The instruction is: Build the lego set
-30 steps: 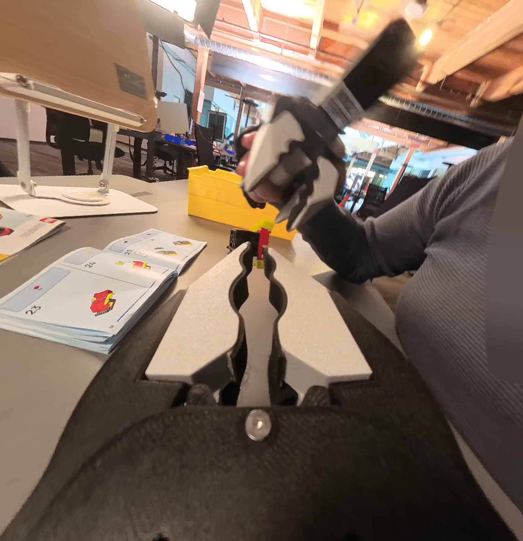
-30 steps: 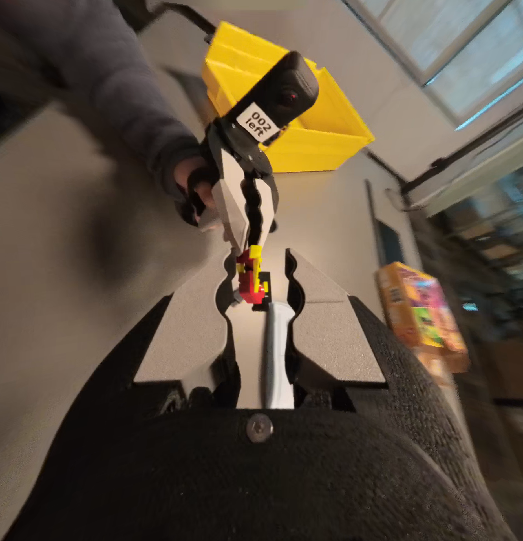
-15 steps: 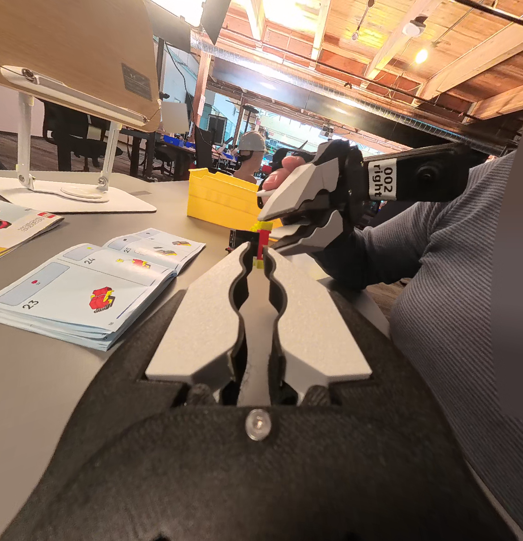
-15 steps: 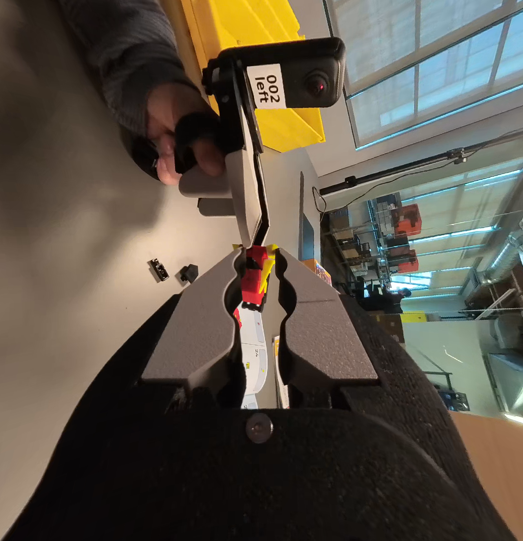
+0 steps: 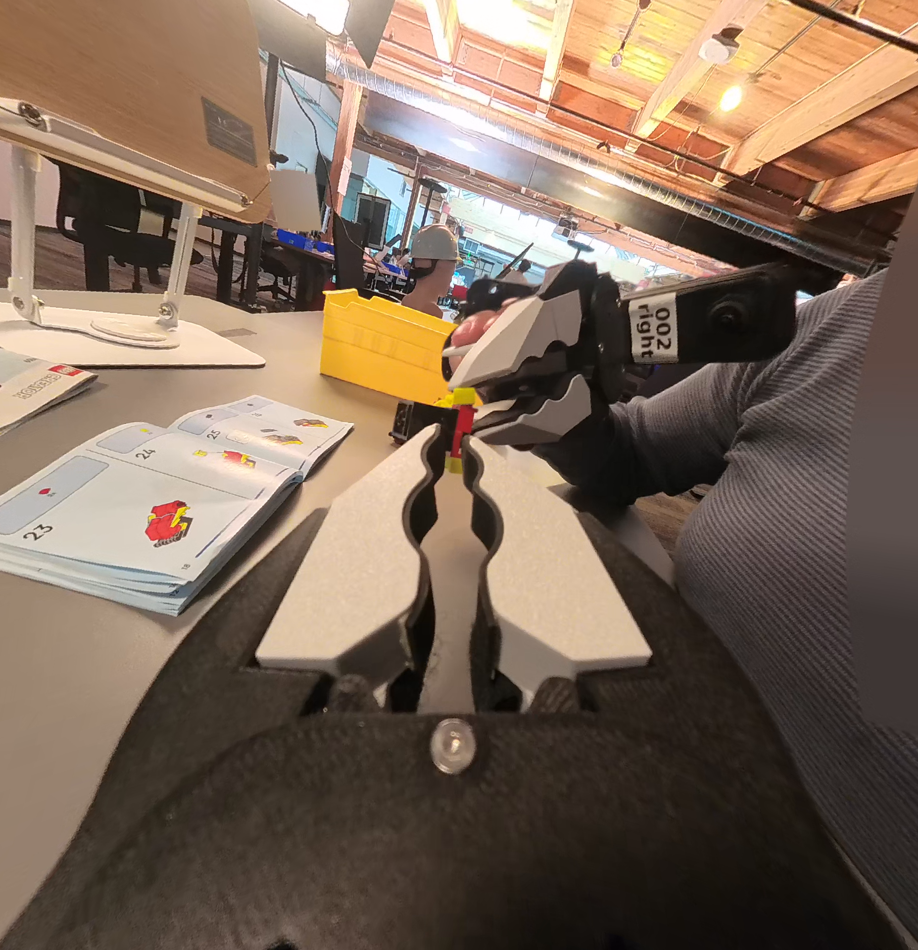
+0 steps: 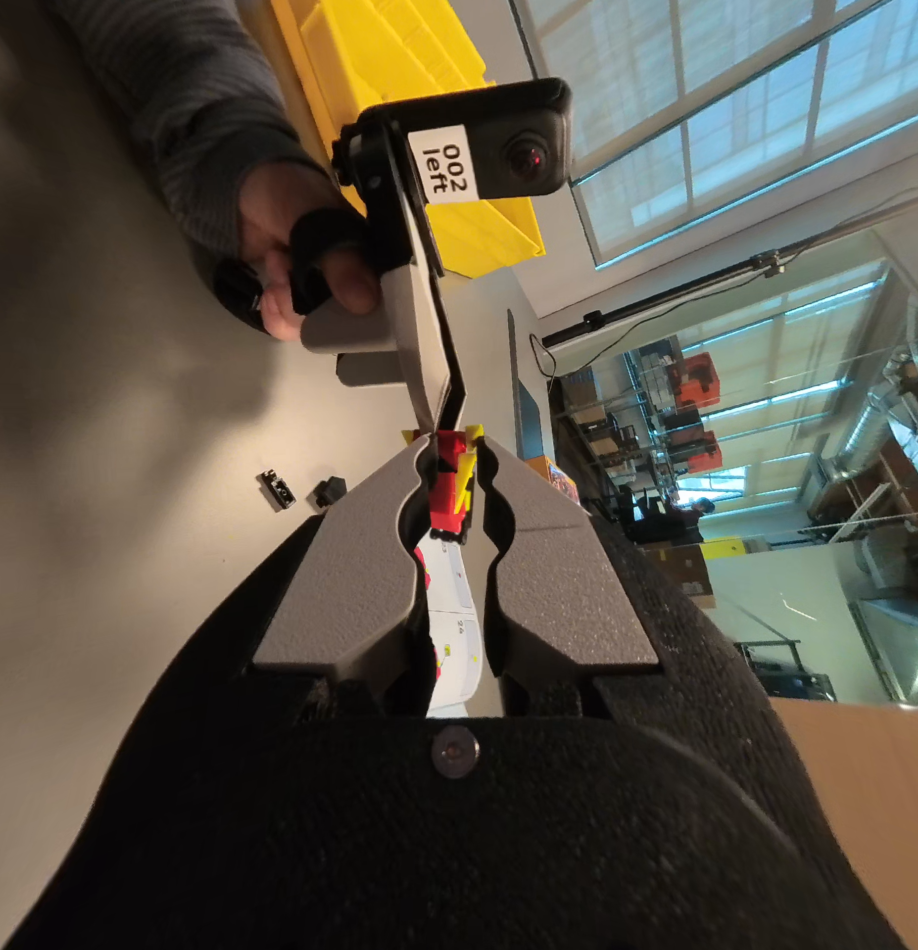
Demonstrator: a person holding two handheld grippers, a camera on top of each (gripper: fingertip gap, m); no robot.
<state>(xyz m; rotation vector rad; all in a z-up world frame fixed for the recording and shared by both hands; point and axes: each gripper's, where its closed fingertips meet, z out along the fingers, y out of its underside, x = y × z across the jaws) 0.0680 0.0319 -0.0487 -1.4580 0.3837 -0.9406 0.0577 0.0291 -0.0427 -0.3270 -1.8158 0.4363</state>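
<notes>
The left tool [image 5: 454, 446] is closed narrow on a small red and yellow lego model [image 5: 460, 427], pinched at its very tips and held above the grey desk [image 5: 86, 668]. In the left wrist view the right tool [image 5: 469, 401] comes in from about 2 o'clock, its two grey fingers [image 5: 503, 344] set above and below the model's yellow top; whether they press on it cannot be told there. In the right wrist view the same model [image 6: 450, 488] sits between the right tool's [image 6: 452, 447] tips, which stand narrow and close against its sides, while the left tool [image 6: 446, 411] reaches down to it from 12 o'clock. Two small black lego pieces [image 6: 276, 490] lie loose on the desk at about 9 o'clock of the model. An open instruction booklet [image 5: 138, 493] lies flat at 9 o'clock in the left wrist view, and a yellow bin [image 5: 379, 342] stands beyond at about 11 o'clock.
</notes>
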